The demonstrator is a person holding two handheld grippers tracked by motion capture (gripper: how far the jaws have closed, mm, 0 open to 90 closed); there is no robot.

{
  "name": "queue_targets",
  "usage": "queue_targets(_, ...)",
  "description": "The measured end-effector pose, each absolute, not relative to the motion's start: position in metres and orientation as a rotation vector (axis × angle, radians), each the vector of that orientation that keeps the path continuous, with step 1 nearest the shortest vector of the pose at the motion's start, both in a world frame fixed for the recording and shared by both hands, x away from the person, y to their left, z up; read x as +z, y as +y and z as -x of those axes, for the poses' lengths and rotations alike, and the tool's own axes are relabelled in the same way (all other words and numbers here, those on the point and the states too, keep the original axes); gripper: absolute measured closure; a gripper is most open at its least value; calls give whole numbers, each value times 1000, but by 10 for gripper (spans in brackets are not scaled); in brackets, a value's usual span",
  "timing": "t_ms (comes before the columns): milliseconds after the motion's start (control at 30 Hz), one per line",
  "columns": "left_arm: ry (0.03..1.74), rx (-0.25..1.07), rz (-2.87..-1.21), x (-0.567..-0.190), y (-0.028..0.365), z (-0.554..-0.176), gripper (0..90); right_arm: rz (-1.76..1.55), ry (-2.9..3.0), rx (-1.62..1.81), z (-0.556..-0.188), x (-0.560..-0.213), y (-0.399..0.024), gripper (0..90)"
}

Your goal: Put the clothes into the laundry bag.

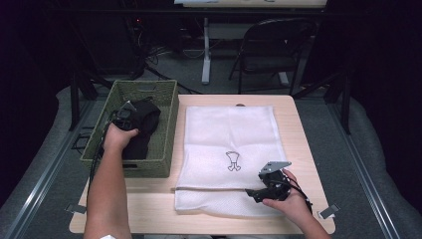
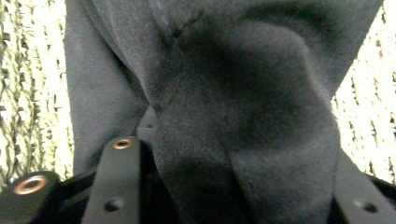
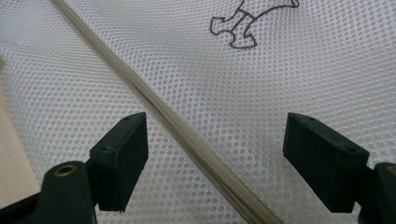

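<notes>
1. Black soft fabric garment (image 1: pixel 142 130) lies bunched inside the woven green rectangular basket (image 1: pixel 166 107), which sits just left of the white mesh zippered laundry bag (image 1: pixel 229 149) on the pale wooden surface (image 1: pixel 303 124).
2. Left gripper (image 1: pixel 130 110) is in the basket; its fingers (image 2: pixel 117 182) flank a fold of the garment, partly closed around it. Firm pinch: cannot tell.
3. Right gripper (image 1: pixel 255 193) hovers over the bag's near edge, fingers (image 3: pixel 122 156) spread wide, straddling the zipper (image 3: pixel 187 140), which runs diagonally between them.
4. Left hand is nearer the garment; the bag lies to the basket's right.

Table brightly lit, surroundings dark, close-ups blurred
</notes>
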State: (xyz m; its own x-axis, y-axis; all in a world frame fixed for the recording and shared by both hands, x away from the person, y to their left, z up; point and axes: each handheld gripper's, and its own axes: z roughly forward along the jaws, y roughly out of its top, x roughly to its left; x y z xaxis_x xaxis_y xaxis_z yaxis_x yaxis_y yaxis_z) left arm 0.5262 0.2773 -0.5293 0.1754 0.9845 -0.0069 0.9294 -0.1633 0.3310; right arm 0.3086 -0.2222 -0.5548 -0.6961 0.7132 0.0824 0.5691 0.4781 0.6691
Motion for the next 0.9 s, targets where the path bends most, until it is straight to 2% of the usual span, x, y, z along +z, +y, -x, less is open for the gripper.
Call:
queue_targets(300, 1846, 315, -2177, -522, 277, -524, 613, -1110, 2517, 1024, -309, -555, -222, 236)
queue_targets(567, 1836, 325, -2141, -511, 279, -521, 625, -1102, 2505, 1031, -309, -555, -224, 248)
queue_targets(900, 1791, 380, -2118, -486, 278, -514, 628, -1048, 2480, 1045, -308, -551, -223, 342)
